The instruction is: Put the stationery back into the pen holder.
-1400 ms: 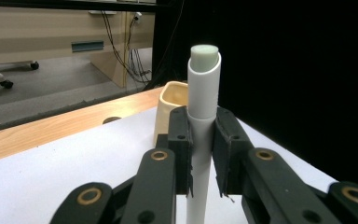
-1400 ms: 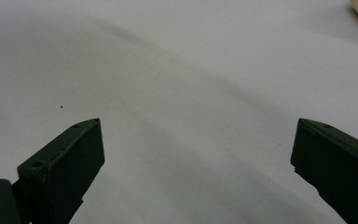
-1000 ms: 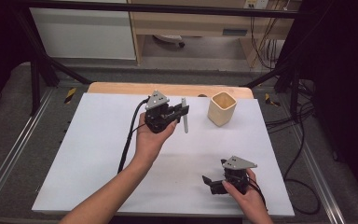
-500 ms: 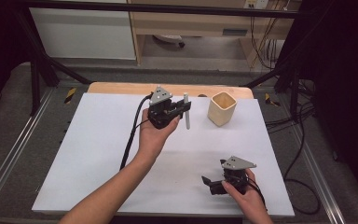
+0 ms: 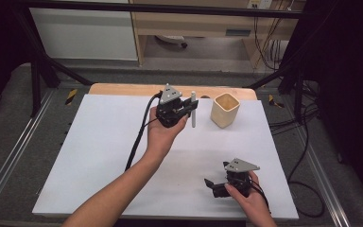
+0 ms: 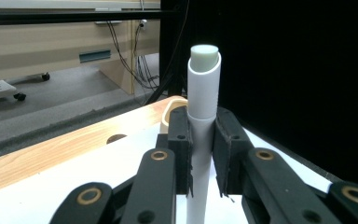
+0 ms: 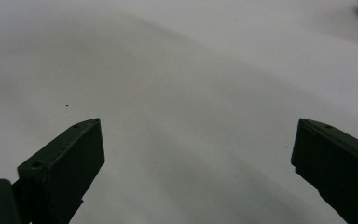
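**Left claw clamps the white tube upright**

Your left hand (image 5: 163,135) reaches toward the worktop's (image 5: 99,142) far edge, its left claw (image 5: 192,108) closed on a white tube (image 5: 193,109), pale-capped, standing upright just beside the beige cup (image 5: 225,109). Your right claw (image 5: 211,185) rests wide open near the near-right corner.

A white pen (image 5: 193,109) stands upright, capped end up, just beside the cream cup (image 5: 225,110).

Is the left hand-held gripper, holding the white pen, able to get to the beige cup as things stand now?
Probably yes. The left hand-held gripper holds the white pen upright just beside the beige cup, and only bare white sheet lies between them.
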